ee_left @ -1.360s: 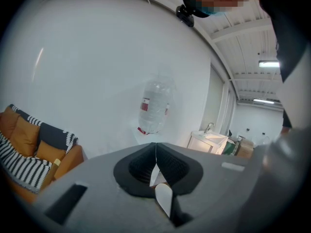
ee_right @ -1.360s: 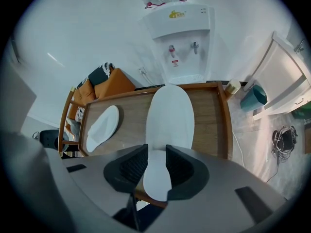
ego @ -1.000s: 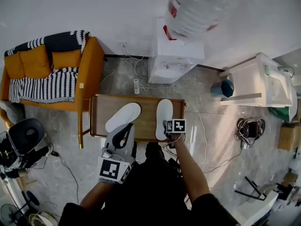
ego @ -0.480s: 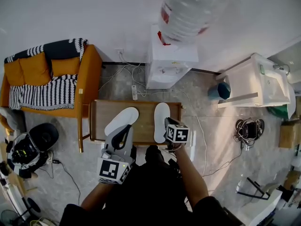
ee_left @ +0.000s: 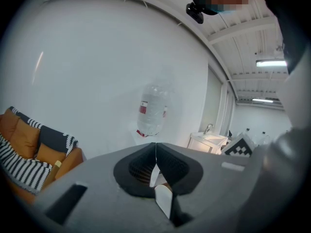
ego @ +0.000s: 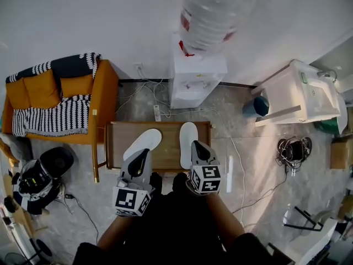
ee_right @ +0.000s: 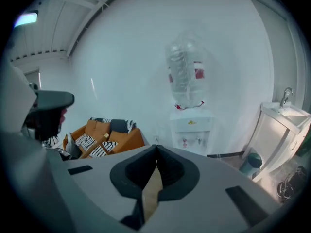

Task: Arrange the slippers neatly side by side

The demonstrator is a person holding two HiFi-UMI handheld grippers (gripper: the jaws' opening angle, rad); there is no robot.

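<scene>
**A:** How does the person hold the two tools?

**B:** Both forearms reach out from the body toward 12 o'clock, in the head view. The left gripper (ego: 140, 154) and the right gripper (ego: 197, 147) sit level with each other, noses over the near edge of the tabletop (ego: 168, 152). Their marker cubes face up at the camera.

**A:** And the jaws?

**B:** The left gripper view shows its jaws pressed together along one seam, with nothing pinched. The right gripper view shows the same, tips meeting and nothing between them. Neither touches a slipper.

**A:** Where are the slippers?

**B:** Both lie on the tabletop. The left slipper (ego: 143, 142) is just at 12 o'clock of the left gripper, slanted so its long axis runs toward 1 o'clock. The right slipper (ego: 188, 142) lies straight, along 12 to 6 o'clock, partly behind the nose of the right gripper. A bare strip of wood separates them, and they are not parallel.

**A:** What do the grippers look toward?

**B:** Toward the white wall. The water dispenser (ego: 197, 80) stands at 12 o'clock beyond the tabletop, and the orange sofa (ego: 102, 90) is at 10 o'clock.
</scene>
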